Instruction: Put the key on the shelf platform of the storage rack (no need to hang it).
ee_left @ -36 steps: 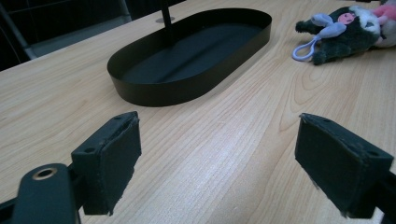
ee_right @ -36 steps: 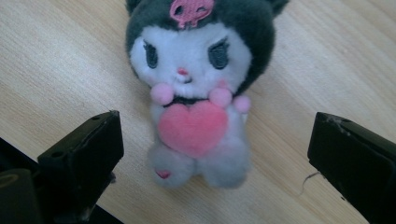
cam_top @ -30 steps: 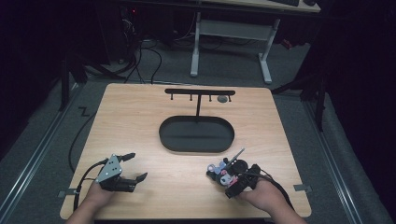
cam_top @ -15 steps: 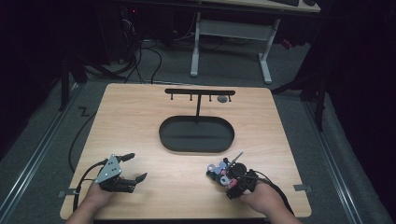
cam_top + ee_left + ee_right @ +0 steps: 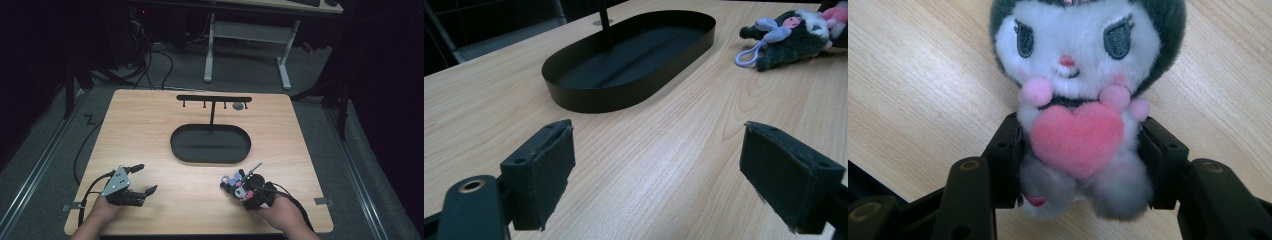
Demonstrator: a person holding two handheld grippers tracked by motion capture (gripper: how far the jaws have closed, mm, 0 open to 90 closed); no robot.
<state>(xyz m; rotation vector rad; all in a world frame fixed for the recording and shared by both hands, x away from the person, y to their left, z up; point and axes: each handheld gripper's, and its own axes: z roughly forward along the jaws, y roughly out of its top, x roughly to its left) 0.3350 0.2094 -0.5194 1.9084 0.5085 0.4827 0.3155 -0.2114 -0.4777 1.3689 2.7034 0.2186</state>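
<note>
The right claw [image 5: 1079, 165] has just been closing and now pinches the small grey-and-white plush doll with a pink felt heart [image 5: 1075, 115] low on its soft body; I'd worry it squirms loose when lifted. It lies on the wooden tabletop [image 5: 150, 130], near the black oval metal tray [image 5: 210, 144]. The left claw [image 5: 669, 175] gapes open, holding nothing.

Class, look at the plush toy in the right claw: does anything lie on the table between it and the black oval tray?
Nothing visible does. The right claw has just closed on the plush toy, and bare wood lies between it and the tray. The tray's own post stands at its far side.
</note>
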